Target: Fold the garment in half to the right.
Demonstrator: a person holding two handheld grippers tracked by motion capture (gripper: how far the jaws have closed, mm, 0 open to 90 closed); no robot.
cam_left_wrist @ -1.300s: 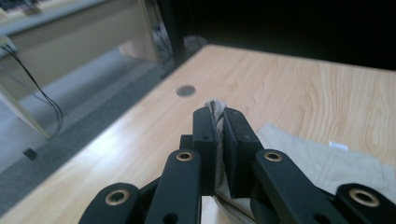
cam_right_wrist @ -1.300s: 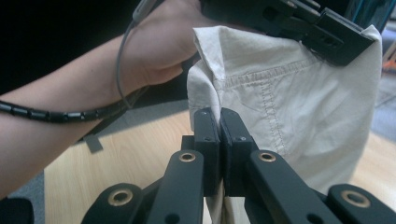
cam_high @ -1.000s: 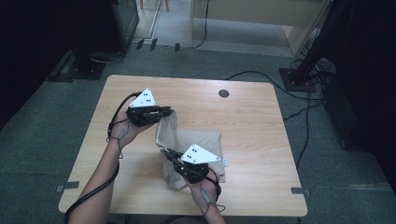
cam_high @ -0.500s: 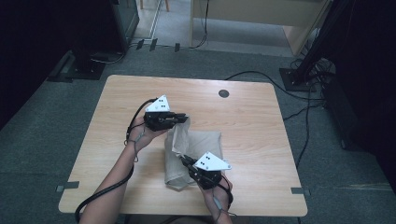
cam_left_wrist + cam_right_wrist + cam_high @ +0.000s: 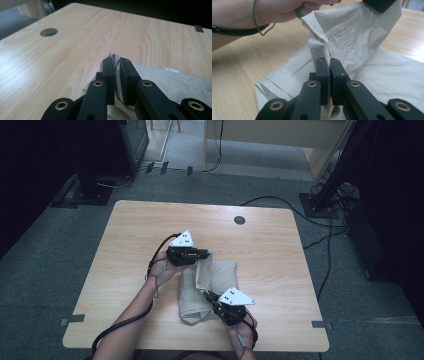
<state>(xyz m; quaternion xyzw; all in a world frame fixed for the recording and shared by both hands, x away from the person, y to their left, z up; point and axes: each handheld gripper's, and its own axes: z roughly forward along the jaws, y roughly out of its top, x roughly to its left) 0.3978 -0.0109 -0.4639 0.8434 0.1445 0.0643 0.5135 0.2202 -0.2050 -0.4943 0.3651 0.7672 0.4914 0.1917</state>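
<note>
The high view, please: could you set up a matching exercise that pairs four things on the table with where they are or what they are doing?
Things:
1. left gripper
2. right gripper
3. cloth
4. round hole

Places or states:
A. in the table top, near its far edge
B. shut on the far end of the cloth
C. beige, folded, at the middle of the table
D. shut on the cloth's near part, closest to the person

Pairs: 1-B, 2-D, 3-C, 4-A
</note>
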